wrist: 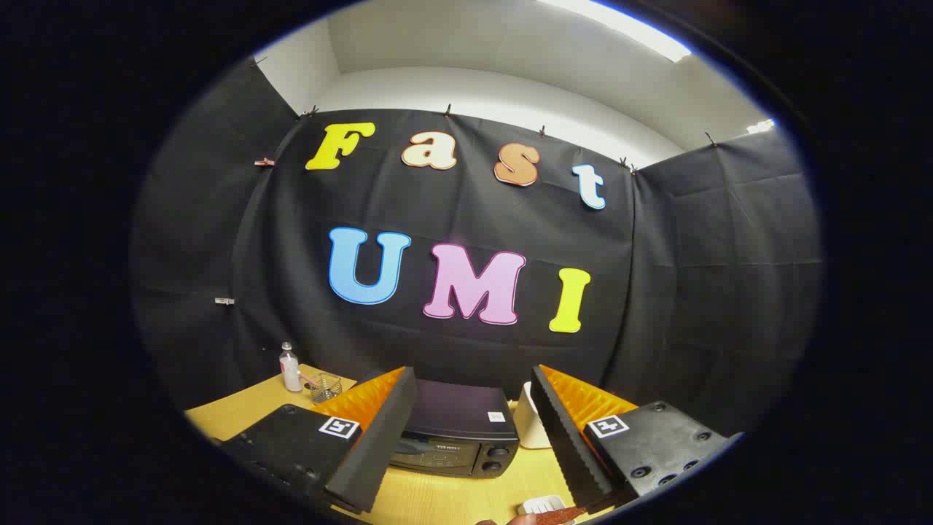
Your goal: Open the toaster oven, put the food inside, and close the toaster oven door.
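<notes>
We find the fingers (474, 437) spread apart, holding nothing. The toaster oven (455, 430) stands on the bench (233, 412) straight ahead between them, door shut, its long axis crosswise.
</notes>
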Motion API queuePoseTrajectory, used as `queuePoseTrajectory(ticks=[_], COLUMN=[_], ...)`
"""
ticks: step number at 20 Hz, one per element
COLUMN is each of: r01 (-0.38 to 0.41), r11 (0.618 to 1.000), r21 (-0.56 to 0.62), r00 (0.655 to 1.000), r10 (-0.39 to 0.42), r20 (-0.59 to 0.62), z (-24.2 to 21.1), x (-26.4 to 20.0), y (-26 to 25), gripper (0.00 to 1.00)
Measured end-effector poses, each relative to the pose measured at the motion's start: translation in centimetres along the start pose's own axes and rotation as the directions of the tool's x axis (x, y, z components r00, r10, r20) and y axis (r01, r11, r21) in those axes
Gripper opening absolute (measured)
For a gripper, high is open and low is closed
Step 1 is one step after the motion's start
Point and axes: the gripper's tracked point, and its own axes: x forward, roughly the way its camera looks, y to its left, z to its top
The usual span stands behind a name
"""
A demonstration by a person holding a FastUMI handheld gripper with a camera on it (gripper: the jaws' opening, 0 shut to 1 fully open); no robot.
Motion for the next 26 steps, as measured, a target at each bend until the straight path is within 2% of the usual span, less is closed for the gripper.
queuePoseTrajectory(ticks=[17,20,26], r01=[-0.058,-0.079,-0.091], r11=[0.996,0.994,0.991], r21=[0.061,0.077,0.102], r00=[0.998,0.993,0.972], r10=[0.06,0.085,0.111], r20=[-0.034,-0.078,-0.206], z=[-2.6,-5.7,-14.8], x=[3.1,4.8,8.4], y=[4.5,6.7,8.9], gripper=[0.97,0.97,0.98])
